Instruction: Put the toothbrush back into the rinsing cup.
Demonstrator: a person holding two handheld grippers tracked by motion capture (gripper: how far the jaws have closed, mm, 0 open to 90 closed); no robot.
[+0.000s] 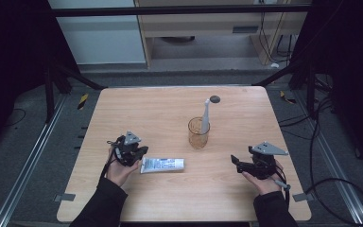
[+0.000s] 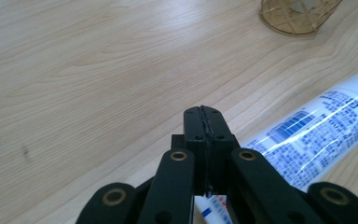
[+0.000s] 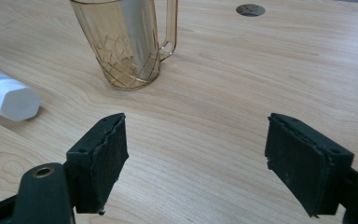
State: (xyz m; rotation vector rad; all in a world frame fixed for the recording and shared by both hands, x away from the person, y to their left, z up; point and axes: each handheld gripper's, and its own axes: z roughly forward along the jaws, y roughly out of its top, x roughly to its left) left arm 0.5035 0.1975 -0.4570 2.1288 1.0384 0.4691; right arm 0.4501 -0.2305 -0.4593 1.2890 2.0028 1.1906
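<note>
- White plastic toothpaste tube with blue print (image 1: 163,164) lies flat on the pale wooden table (image 1: 227,198), near the front edge, left of centre; cap end points right, crimped tail points at the left gripper (image 1: 141,152).
- Left gripper: jaws pressed fully together. In the left gripper view the tube's tail (image 2: 212,205) sits under or at the closed jaws; whether it is pinched, cannot tell.
- Risk: if the tail is caught only at its thin edge, a lift could let the tube swing or slip free. If the jaws closed beside it, the lift comes up empty.
- Left hand (image 1: 118,171) low at the table, gripper aimed right along the tube.
- Right gripper (image 1: 236,161): jaws wide, nothing between them, hovering low, aimed left.
- Amber see-through plastic mug (image 1: 198,133) stands upright behind the tube, well apart, a white toothbrush (image 1: 205,117) leaning in it.
</note>
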